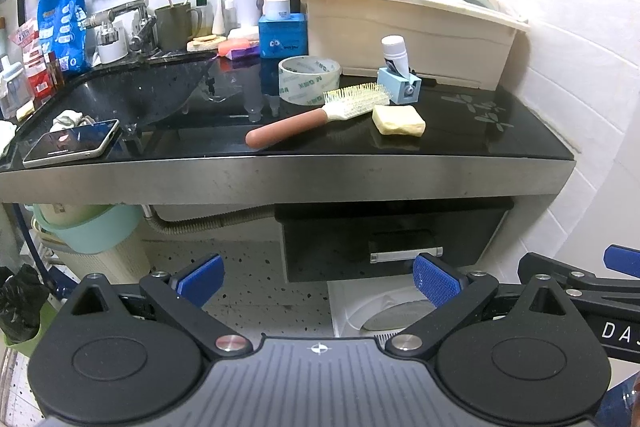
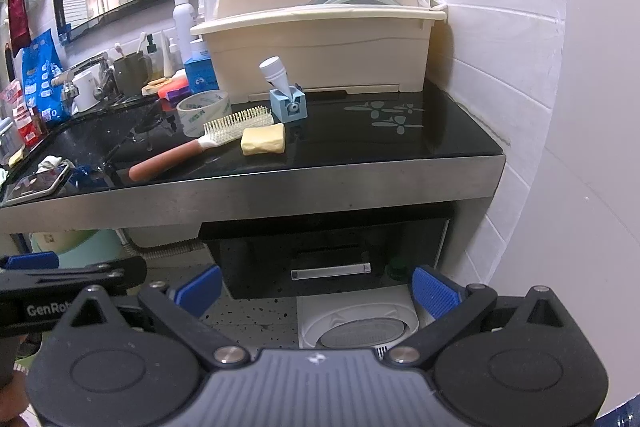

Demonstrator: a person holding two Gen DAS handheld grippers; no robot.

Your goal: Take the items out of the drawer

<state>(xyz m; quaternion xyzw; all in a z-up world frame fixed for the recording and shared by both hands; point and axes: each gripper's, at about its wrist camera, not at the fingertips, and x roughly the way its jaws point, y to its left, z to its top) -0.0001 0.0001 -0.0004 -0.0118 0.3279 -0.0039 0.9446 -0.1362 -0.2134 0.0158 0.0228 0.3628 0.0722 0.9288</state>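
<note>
A black drawer (image 1: pixel 384 239) with a silver bar handle (image 1: pixel 406 254) hangs shut under the steel-edged black counter (image 1: pixel 280 179); it also shows in the right wrist view (image 2: pixel 328 259), handle (image 2: pixel 330 271). On the counter lie a hairbrush (image 1: pixel 316 117), a yellow sponge (image 1: pixel 398 121), a tape roll (image 1: pixel 308 81) and a toothpaste tube in a blue squeezer (image 1: pixel 398 75). My left gripper (image 1: pixel 318 285) is open and empty, below and in front of the drawer. My right gripper (image 2: pixel 318 289) is open and empty, just below the drawer front.
A beige dish box (image 1: pixel 408 27) stands at the counter's back right. A black sink (image 1: pixel 132 95) with faucet, bottles and a cup is at left, a phone (image 1: pixel 72 143) near the edge. A white appliance (image 2: pixel 360 323) sits on the floor under the drawer. White tiled wall at right.
</note>
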